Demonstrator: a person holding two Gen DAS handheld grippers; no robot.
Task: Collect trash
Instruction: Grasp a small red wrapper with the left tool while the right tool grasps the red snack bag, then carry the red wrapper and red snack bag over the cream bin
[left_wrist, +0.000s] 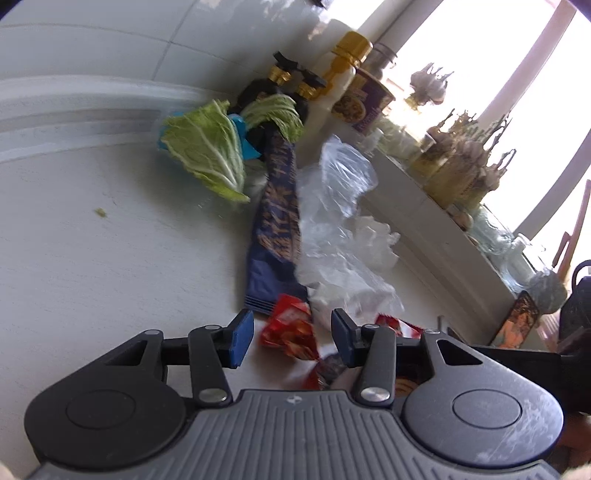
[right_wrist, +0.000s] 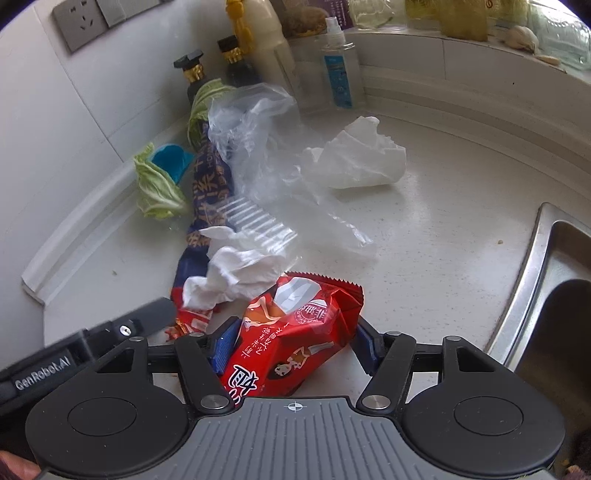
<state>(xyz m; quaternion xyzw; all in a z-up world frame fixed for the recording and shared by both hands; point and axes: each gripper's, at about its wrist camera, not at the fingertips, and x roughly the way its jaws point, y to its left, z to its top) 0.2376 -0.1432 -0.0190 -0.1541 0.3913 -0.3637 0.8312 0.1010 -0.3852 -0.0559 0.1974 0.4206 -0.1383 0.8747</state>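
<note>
White tabletop (right_wrist: 424, 221) is bounded by a tiled wall at left, a raised ledge behind and a steel sink (right_wrist: 546, 295) at right; bare surface lies toward the sink. Right gripper (right_wrist: 295, 343) pinches a crumpled red snack wrapper (right_wrist: 295, 332). Left gripper (left_wrist: 291, 338) stands part spread around a smaller red wrapper (left_wrist: 288, 328); contact there cannot be told. Beyond: clear bag (right_wrist: 251, 147), tissue (right_wrist: 236, 277), cabbage leaf (right_wrist: 155, 188).

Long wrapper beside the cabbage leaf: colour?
Dark blue wrapper with gold lettering; clearest in left wrist view.

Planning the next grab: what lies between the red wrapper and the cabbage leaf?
In the right wrist view, crumpled tissue and the blue wrapper lie between red wrapper and cabbage leaf.
</note>
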